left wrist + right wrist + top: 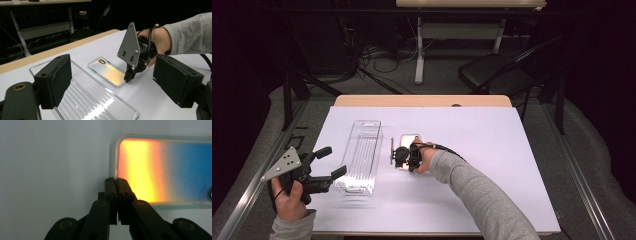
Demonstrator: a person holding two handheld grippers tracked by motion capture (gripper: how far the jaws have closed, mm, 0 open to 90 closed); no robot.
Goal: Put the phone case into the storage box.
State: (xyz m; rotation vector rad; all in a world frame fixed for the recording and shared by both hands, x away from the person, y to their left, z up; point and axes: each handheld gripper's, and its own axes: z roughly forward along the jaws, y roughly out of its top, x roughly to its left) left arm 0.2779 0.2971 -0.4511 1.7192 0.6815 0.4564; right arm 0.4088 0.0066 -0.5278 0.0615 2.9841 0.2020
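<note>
An iridescent phone case (410,137) lies flat on the white table cover, near the middle. In the right gripper view the phone case (162,170) glows orange, yellow and blue. My right gripper (116,181) is shut, and its tips pinch the rim of the case's short near edge. The left gripper view has the right gripper (128,77) tilted down onto that end of the case (107,71). My left gripper (332,161) is held open at the table's front left, nothing between its pads (53,80), pointing across a clear plastic tray (359,155).
A thin dark stick (392,150) lies between the clear tray (95,105) and the case. The wooden table edge (422,101) runs along the far side. A black chair (497,70) and a desk frame stand beyond it on the floor.
</note>
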